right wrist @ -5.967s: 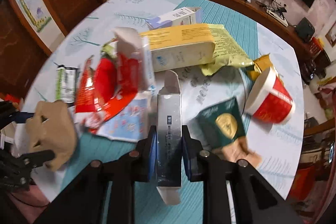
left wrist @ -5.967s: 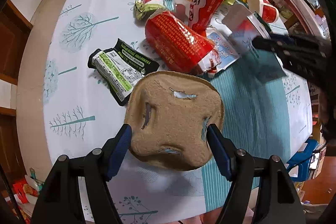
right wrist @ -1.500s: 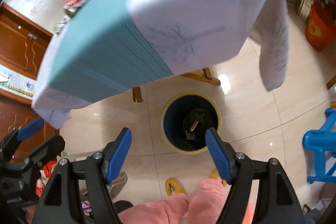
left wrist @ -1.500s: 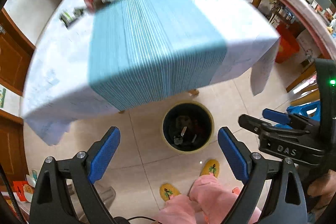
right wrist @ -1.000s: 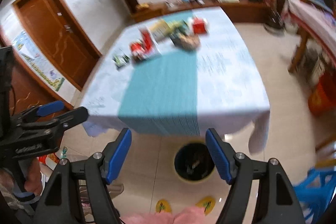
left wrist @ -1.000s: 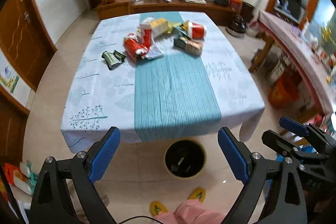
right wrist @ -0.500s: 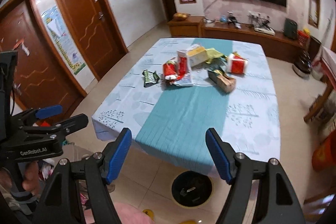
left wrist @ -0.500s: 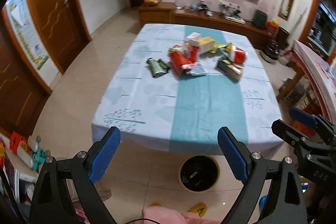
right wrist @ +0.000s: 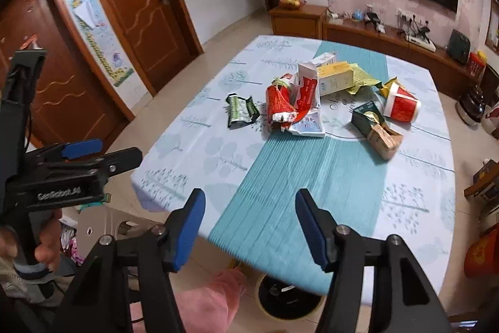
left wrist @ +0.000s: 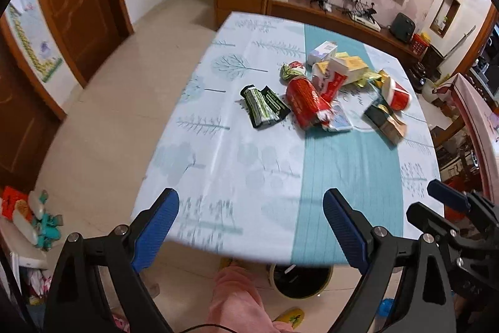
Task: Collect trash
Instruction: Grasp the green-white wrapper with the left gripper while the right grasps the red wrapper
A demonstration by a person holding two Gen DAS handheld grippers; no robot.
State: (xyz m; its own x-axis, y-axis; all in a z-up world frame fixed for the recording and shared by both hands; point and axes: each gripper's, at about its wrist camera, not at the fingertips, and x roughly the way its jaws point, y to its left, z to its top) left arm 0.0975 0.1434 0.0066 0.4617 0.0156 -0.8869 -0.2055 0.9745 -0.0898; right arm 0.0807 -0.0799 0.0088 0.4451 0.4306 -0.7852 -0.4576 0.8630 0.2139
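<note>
The fingers of the left gripper (left wrist: 249, 234) stood wide and empty, the right gripper's (right wrist: 249, 228) closing on nothing; the trash (left wrist: 324, 92) lay mid-counter, well beyond the bin (right wrist: 288, 297) below the counter's (left wrist: 237, 170) near edge.

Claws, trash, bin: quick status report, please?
Left claw open, empty. Right claw closing, nothing between. Trash pile waits mid-table, untouched. Bin on floor under near table edge; path clear.

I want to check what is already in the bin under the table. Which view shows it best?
The right wrist view: more of the bin's dark opening shows past the tablecloth. In the left wrist view the cloth edge covers most of it. Contents are unclear in both.
</note>
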